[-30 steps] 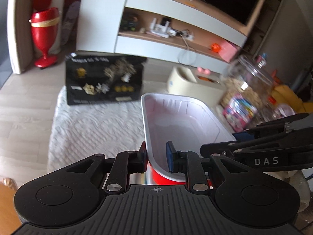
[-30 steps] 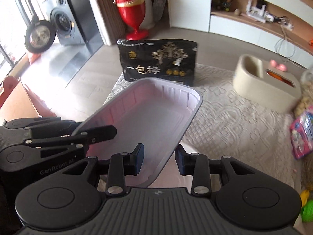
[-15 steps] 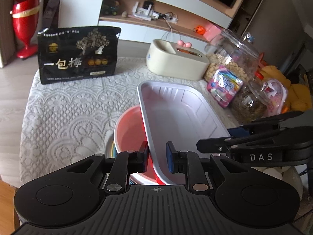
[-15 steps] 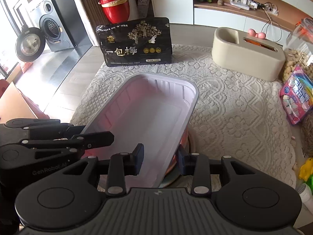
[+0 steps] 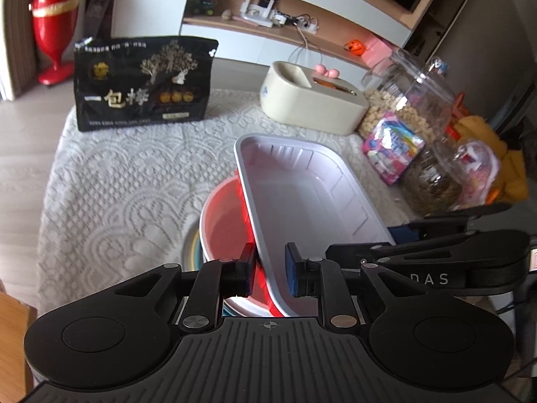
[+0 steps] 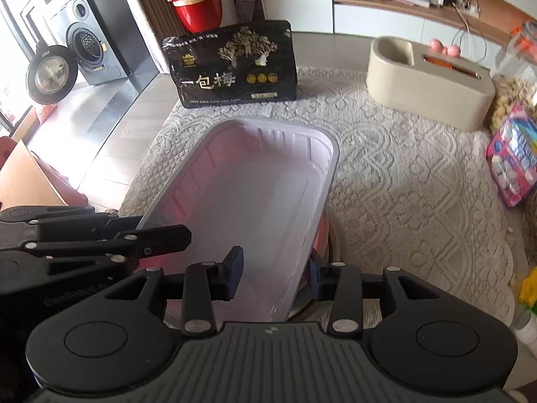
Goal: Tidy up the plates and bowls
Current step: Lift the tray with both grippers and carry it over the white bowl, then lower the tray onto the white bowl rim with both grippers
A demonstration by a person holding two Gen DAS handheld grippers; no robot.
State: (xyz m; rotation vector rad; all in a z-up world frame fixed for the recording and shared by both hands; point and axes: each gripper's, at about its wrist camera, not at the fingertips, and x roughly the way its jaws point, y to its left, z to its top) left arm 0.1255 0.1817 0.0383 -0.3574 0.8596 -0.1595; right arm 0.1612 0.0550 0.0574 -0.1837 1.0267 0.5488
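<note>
A white rectangular plastic tray (image 5: 302,198) lies over a red bowl (image 5: 225,218), which sits on a plate stack whose rim (image 5: 191,248) shows at the left. My left gripper (image 5: 268,268) straddles the tray's near left rim with a small gap at each pad. My right gripper (image 6: 273,270) straddles the tray's (image 6: 248,194) right rim, jaws wider than the wall. The red bowl peeks out beside it (image 6: 320,235). Each gripper shows in the other's view.
A lace cloth (image 6: 402,174) covers the table. A black snack bag (image 5: 141,84) stands at the back, a beige box (image 5: 312,100) to its right. Jars (image 5: 406,97) and a candy packet (image 5: 389,147) stand at the right edge.
The tray came down from mid-air onto the red bowl. Both grippers' jaws have parted slightly from its rim.
</note>
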